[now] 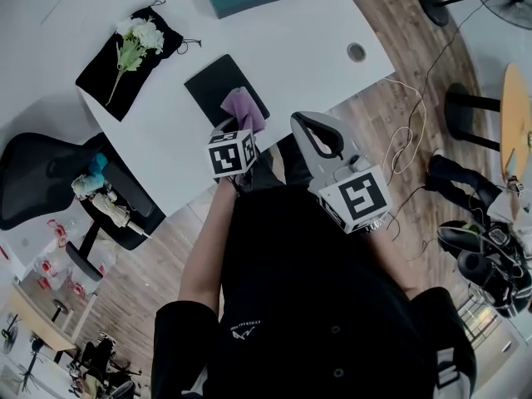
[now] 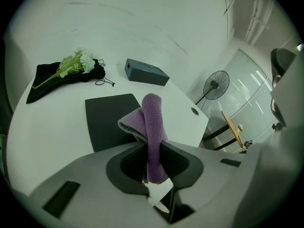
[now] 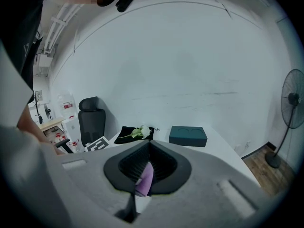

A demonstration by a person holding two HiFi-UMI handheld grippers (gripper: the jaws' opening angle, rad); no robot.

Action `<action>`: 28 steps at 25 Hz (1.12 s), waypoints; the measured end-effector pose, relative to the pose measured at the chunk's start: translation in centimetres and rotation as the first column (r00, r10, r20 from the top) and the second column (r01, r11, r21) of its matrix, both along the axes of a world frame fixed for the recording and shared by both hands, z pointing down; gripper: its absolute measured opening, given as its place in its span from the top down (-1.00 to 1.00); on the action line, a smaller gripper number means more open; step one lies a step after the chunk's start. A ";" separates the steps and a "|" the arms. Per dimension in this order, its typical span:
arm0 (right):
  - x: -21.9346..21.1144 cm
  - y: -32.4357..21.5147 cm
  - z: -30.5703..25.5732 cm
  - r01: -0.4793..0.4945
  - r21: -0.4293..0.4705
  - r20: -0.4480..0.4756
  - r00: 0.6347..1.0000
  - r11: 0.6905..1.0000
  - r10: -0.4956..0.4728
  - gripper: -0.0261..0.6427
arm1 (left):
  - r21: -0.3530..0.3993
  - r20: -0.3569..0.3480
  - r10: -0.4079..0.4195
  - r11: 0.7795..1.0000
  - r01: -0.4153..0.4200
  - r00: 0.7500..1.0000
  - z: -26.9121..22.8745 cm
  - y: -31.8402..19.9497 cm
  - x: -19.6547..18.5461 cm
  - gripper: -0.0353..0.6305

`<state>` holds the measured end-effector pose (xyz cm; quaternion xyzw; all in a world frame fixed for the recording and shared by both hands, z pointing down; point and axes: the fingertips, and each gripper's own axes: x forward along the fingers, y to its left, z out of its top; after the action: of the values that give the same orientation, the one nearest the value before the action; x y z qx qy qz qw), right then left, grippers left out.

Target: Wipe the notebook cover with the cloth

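Your left gripper [image 2: 153, 161] is clenched on the cloth [image 2: 151, 120], just above the notebook [image 2: 107, 122] ahead; right gripper [image 3: 148, 169] closed, empty. Wiping seems not begun: next lower the cloth onto the cover

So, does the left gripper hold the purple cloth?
Yes, the left gripper has its jaws shut on the purple cloth, which sticks up between them.

Cloth held at the notebook.
Left gripper [image 1: 238, 130] grips purple cloth [image 1: 243, 106] over black notebook [image 1: 214, 81] on white table [image 1: 316, 32]; right gripper [image 1: 322, 135] alongside.
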<state>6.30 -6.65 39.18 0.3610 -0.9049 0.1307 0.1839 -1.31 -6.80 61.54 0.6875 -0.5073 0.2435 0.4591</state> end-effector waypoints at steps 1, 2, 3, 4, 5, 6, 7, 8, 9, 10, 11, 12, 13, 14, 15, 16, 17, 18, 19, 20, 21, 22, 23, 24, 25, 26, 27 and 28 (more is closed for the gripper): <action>0.2 -0.1 0.1 -0.006 -0.001 -0.001 1.000 1.000 0.006 0.91 | -0.002 -0.001 0.005 1.000 -0.005 1.000 0.2 -0.1 0.3 0.68; 0.3 -0.1 0.1 -0.011 -0.003 -0.002 1.000 1.000 0.011 0.91 | -0.006 -0.002 0.008 1.000 -0.008 1.000 0.4 -0.2 0.6 0.68; 0.5 -0.2 0.2 -0.016 -0.005 -0.004 1.000 1.000 0.016 0.91 | -0.011 -0.004 0.008 1.000 -0.008 1.000 0.6 -0.3 0.8 0.68; 0.7 -0.2 0.3 -0.022 -0.007 -0.006 1.000 1.000 0.022 0.91 | -0.016 -0.008 0.007 1.000 -0.007 1.000 0.9 -0.4 1.1 0.68; 0.9 -0.3 0.4 -0.028 -0.009 -0.008 1.000 1.000 0.028 0.91 | -0.021 -0.014 0.005 1.000 -0.005 1.000 1.1 -0.6 1.3 0.68; 1.1 -0.4 0.4 -0.033 -0.010 -0.010 0.999 0.999 0.033 0.91 | -0.025 -0.021 0.001 1.000 -0.001 1.000 1.3 -0.7 1.6 0.68; 1.3 -0.5 0.5 -0.038 -0.013 -0.012 0.999 0.999 0.038 0.91 | -0.029 -0.027 -0.004 1.000 0.003 1.000 1.4 -0.8 1.8 0.68; 1.6 -0.6 0.5 -0.043 -0.015 -0.014 0.999 0.999 0.043 0.91 | -0.033 -0.032 -0.008 0.999 0.007 0.999 1.5 -1.0 2.0 0.68; 1.7 -0.7 0.6 -0.048 -0.016 -0.016 0.999 0.999 0.047 0.91 | -0.036 -0.034 -0.011 0.999 0.010 0.999 1.6 -1.1 2.2 0.68; 1.9 -0.7 0.6 -0.051 -0.017 -0.017 0.999 0.999 0.051 0.91 | -0.037 -0.035 -0.013 0.999 0.011 0.999 1.7 -1.3 2.2 0.68; 1.9 -0.8 0.6 -0.054 -0.017 -0.018 0.998 0.998 0.054 0.91 | -0.040 -0.035 -0.013 0.999 0.011 0.999 1.9 -1.4 2.3 0.68; 2.0 -0.9 0.7 -0.056 -0.017 -0.019 0.998 0.998 0.056 0.91 | -0.044 -0.034 -0.011 0.999 0.010 0.999 2.1 -1.4 2.4 0.68; 2.0 -0.9 0.7 -0.057 -0.018 -0.021 0.998 0.998 0.057 0.91 | -0.049 -0.032 -0.008 0.999 0.007 0.999 2.4 -1.3 2.4 0.68; 1.9 -0.9 0.8 -0.057 -0.018 -0.022 0.998 0.998 0.057 0.91 | -0.051 -0.028 -0.005 0.999 0.003 1.000 2.7 -1.3 2.3 0.68; 1.8 -0.9 0.8 -0.056 -0.018 -0.022 0.998 0.998 0.056 0.91 | -0.051 -0.023 -0.001 0.999 -0.001 1.000 2.9 -1.3 2.3 0.68; 1.7 -0.9 0.8 -0.054 -0.018 -0.022 0.998 0.998 0.053 0.91 | -0.050 -0.017 0.004 0.999 -0.005 1.000 3.0 -1.3 2.2 0.68; 1.7 -0.9 0.8 -0.051 -0.018 -0.021 0.999 0.999 0.050 0.91 | -0.049 -0.012 0.008 0.999 -0.008 1.000 3.1 -1.3 2.1 0.68; 1.6 -1.0 0.7 -0.048 -0.017 -0.020 0.999 0.999 0.047 0.91 | -0.046 -0.009 0.011 0.999 -0.012 1.000 3.1 -1.3 2.1 0.68; 1.6 -1.0 0.6 -0.045 -0.016 -0.019 0.999 0.999 0.045 0.91 | -0.043 -0.007 0.015 0.999 -0.015 1.000 3.1 -1.4 2.1 0.68; 1.5 -1.1 0.6 -0.042 -0.016 -0.018 0.999 0.999 0.041 0.91 | -0.041 -0.004 0.019 0.999 -0.019 1.000 3.1 -1.4 2.2 0.68; 1.4 -1.1 0.6 -0.038 -0.016 -0.017 0.999 0.999 0.038 0.91 | -0.039 -0.001 0.023 0.999 -0.023 1.000 3.1 -1.3 2.2 0.68; 1.2 -1.1 0.6 -0.033 -0.017 -0.017 0.999 0.999 0.033 0.91 | -0.038 0.001 0.027 0.999 -0.027 1.000 3.1 -1.3 2.2 0.68; 1.0 -1.1 0.6 -0.028 -0.017 -0.017 0.999 0.999 0.028 0.91 | -0.037 0.000 0.029 0.999 -0.029 1.000 3.2 -1.2 2.2 0.68; 0.8 -1.1 0.6 -0.023 -0.016 -0.018 1.000 1.000 0.023 0.91 | -0.037 -0.002 0.029 0.999 -0.029 1.000 3.2 -1.1 2.1 0.68; 0.6 -1.1 0.6 -0.018 -0.016 -0.018 1.000 1.000 0.017 0.91 | -0.036 -0.003 0.028 0.999 -0.028 1.000 3.2 -1.1 2.0 0.68; 0.4 -1.1 0.6 -0.013 -0.016 -0.019 1.000 1.000 0.013 0.91 | -0.037 -0.004 0.027 0.999 -0.027 1.000 3.3 -1.0 1.9 0.68; 0.2 -1.0 0.6 -0.009 -0.016 -0.019 1.000 1.000 0.008 0.91 | -0.036 -0.003 0.026 0.999 -0.026 1.000 3.3 -0.9 1.8 0.68; 0.1 -1.0 0.6 -0.005 -0.017 -0.020 1.000 1.000 0.005 0.91 | -0.035 -0.003 0.024 0.999 -0.024 1.000 3.2 -0.8 1.7 0.68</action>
<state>6.37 -7.61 39.79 0.3629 -0.9010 0.1352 0.1956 0.36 -7.59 64.78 0.6857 -0.4939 0.2572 0.4687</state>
